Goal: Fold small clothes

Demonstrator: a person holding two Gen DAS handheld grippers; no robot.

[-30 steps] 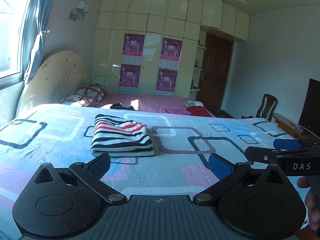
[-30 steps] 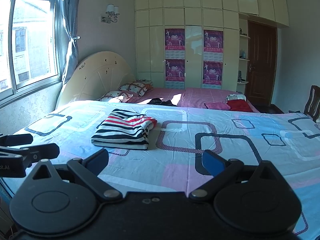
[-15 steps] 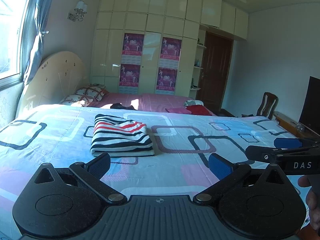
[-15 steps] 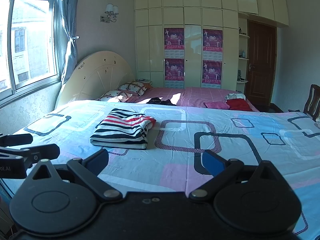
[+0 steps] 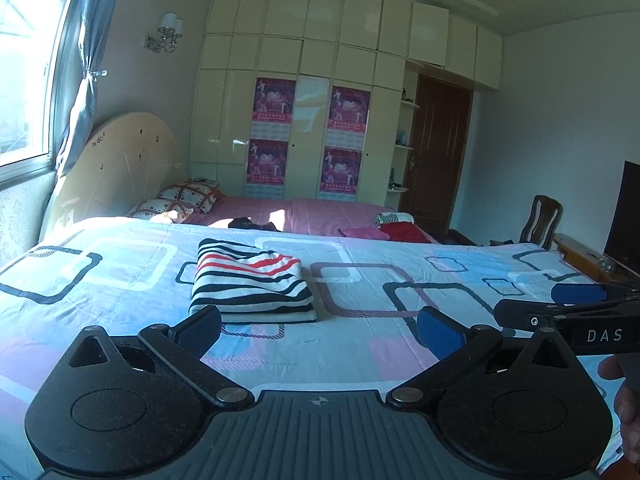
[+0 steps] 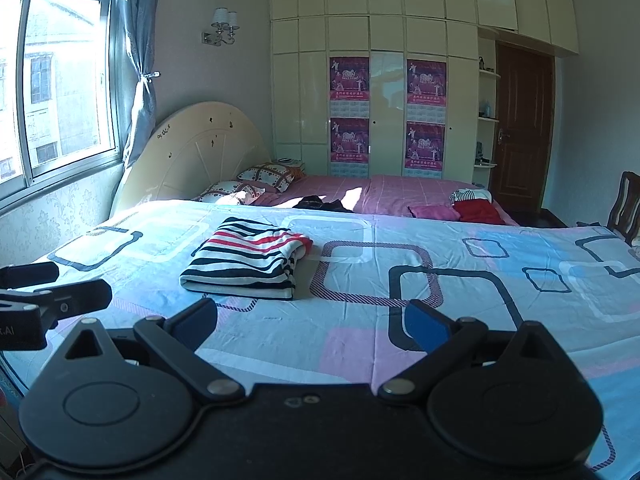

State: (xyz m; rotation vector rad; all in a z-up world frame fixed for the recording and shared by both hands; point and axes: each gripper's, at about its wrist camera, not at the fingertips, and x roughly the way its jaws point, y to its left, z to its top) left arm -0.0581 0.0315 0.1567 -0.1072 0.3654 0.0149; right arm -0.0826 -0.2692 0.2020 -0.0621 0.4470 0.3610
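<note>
A striped garment (image 5: 252, 282), black, white and red, lies folded into a neat rectangle on the patterned bedsheet (image 5: 400, 344); it also shows in the right wrist view (image 6: 248, 258). My left gripper (image 5: 318, 328) is open and empty, held just short of the garment's near edge. My right gripper (image 6: 310, 326) is open and empty, short of the garment and a little to its right. Each gripper shows at the edge of the other's view: the right gripper (image 5: 568, 308), the left gripper (image 6: 44, 292).
A pink bed area behind holds pillows (image 5: 180, 200), a dark item (image 5: 252, 224) and a pile of pink and red clothes (image 5: 392, 230). A chair (image 5: 540, 220) and a TV (image 5: 628, 224) stand at the right. A headboard (image 6: 196, 152) and a window (image 6: 60, 80) are at the left.
Both grippers have drifted very slightly; the garment sits a touch lower in both views. Nothing was grasped or let go.
</note>
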